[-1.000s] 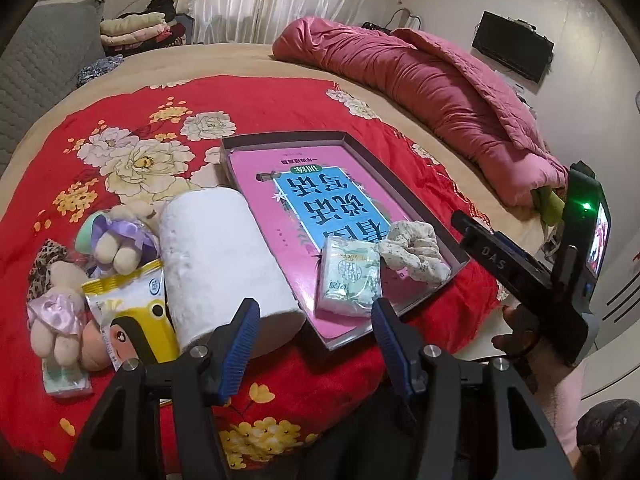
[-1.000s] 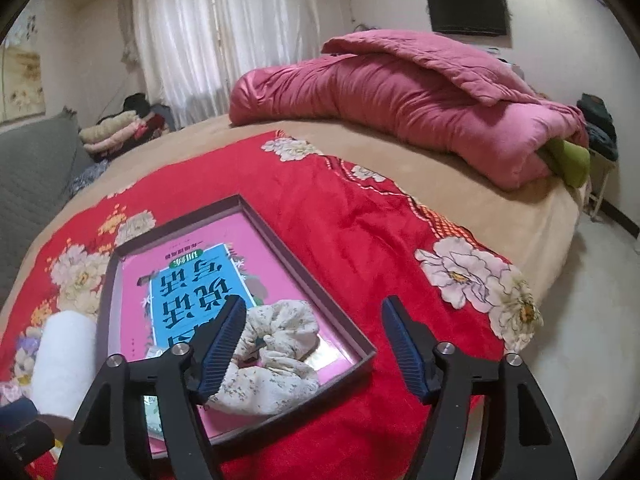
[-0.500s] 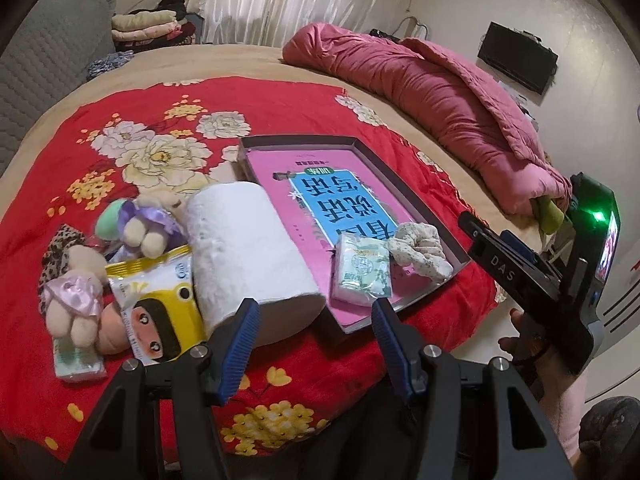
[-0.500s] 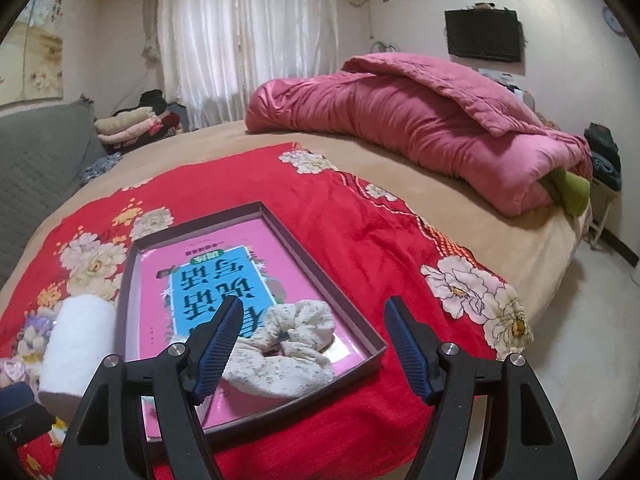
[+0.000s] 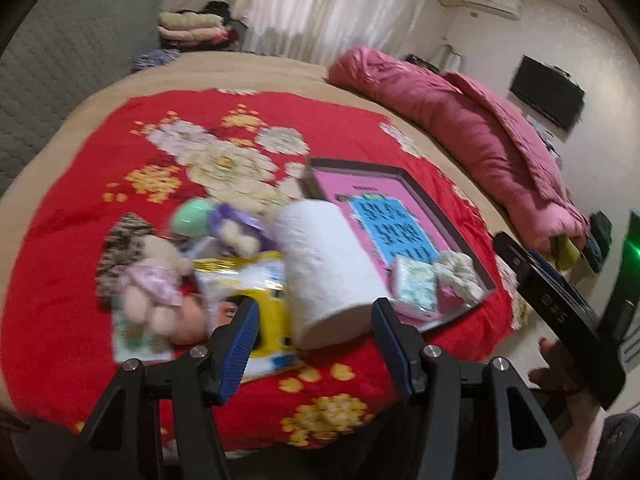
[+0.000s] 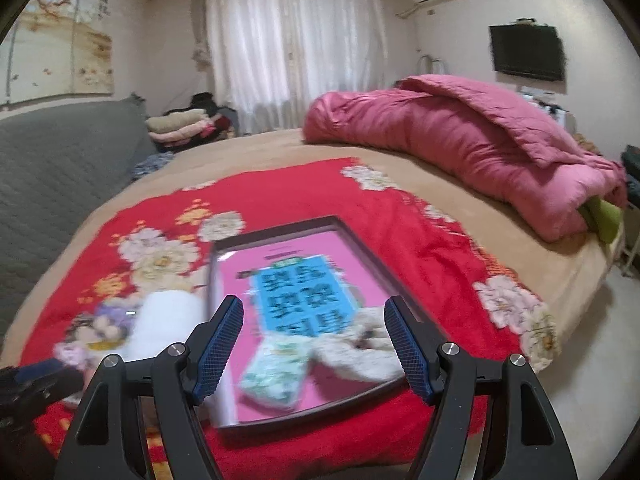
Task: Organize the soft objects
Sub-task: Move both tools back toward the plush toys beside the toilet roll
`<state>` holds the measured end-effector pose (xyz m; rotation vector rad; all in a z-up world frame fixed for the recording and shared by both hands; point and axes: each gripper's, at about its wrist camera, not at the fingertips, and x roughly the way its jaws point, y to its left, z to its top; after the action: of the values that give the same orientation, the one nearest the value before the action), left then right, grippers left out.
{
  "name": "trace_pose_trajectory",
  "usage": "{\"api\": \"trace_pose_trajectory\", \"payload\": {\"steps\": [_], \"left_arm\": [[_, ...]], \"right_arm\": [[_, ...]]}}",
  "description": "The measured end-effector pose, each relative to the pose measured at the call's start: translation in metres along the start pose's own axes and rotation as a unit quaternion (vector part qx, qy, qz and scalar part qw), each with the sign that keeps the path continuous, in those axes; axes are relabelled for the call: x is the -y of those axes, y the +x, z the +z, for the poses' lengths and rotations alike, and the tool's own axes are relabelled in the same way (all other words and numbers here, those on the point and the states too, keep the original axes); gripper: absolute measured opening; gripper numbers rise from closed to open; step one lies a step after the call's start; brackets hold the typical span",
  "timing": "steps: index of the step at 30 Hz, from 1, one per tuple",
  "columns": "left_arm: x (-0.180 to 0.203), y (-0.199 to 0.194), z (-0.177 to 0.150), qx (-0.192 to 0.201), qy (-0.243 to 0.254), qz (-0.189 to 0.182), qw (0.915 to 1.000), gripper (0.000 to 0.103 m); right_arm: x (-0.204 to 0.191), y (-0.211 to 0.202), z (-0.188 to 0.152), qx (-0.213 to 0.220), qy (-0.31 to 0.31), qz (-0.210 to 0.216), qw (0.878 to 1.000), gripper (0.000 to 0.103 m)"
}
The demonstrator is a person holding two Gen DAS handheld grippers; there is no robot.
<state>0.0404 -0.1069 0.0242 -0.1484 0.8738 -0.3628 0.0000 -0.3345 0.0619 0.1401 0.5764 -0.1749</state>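
Observation:
A dark-rimmed pink tray (image 5: 404,172) (image 6: 276,229) lies on the red floral blanket (image 5: 100,160). In it lie a small tissue pack (image 5: 414,288) (image 6: 276,372) and a cream floral scrunchie (image 5: 460,276) (image 6: 360,344). Left of the tray are a white paper roll (image 5: 328,264) (image 6: 168,320), a yellow snack bag (image 5: 256,292), a plush bear in pink (image 5: 154,276), a purple plush (image 5: 236,228) and a second tissue pack (image 5: 136,340). My left gripper (image 5: 314,336) hangs open above the roll's near end, holding nothing. My right gripper (image 6: 314,344) hangs open over the tray's near part, also holding nothing.
A rolled pink quilt (image 5: 472,136) (image 6: 472,144) lies along the bed's far right. Folded clothes (image 6: 180,126) are stacked at the far corner beside a grey padded headboard (image 6: 60,168). The other gripper (image 5: 560,304) and a hand (image 5: 552,368) show at the right in the left wrist view.
Both grippers have pulled back and up from the bed, so the objects look smaller and farther. Neither gripper has opened or shut; both views are blurred now.

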Motion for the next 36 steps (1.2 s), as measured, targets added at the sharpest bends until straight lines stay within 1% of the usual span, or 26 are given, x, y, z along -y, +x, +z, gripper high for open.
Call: {"api": "trace_pose_trajectory", "payload": {"steps": [2,6,11,16,19,22,25,30,36], "left_arm": [[-0.011,-0.009,0.001,0.012,-0.007,0.015,0.9998,0.058],[-0.035,-0.027,0.003,0.027,-0.027,0.023,0.9990,0.058],[-0.066,-0.044,0.002,0.042,-0.045,0.055,0.9966,0.058],[-0.104,-0.051,-0.002,0.041,-0.078,0.078,0.9931,0.058],[-0.127,-0.053,-0.005,0.040,-0.101,0.087,0.9902,0.058],[-0.143,-0.054,-0.008,0.040,-0.117,0.097,0.9877,0.058],[-0.156,-0.052,-0.010,0.037,-0.132,0.098,0.9857,0.058],[-0.161,-0.044,-0.013,0.031,-0.136,0.091,0.9861,0.058],[-0.142,-0.021,-0.007,0.015,-0.103,0.070,0.9921,0.058]], "right_arm": [[-0.015,-0.007,0.001,0.004,-0.015,0.014,1.000,0.074],[-0.042,-0.019,0.002,0.016,-0.049,0.039,0.998,0.074],[-0.069,-0.030,-0.001,0.011,-0.076,0.077,0.994,0.075],[-0.092,-0.037,-0.006,0.010,-0.111,0.097,0.989,0.075],[-0.102,-0.039,-0.009,0.012,-0.129,0.102,0.986,0.075],[-0.111,-0.040,-0.013,0.012,-0.142,0.109,0.984,0.075],[-0.119,-0.037,-0.017,0.006,-0.153,0.117,0.981,0.075],[-0.127,-0.028,-0.023,-0.007,-0.166,0.127,0.978,0.075],[-0.129,-0.014,-0.028,-0.024,-0.166,0.133,0.977,0.075]]}}
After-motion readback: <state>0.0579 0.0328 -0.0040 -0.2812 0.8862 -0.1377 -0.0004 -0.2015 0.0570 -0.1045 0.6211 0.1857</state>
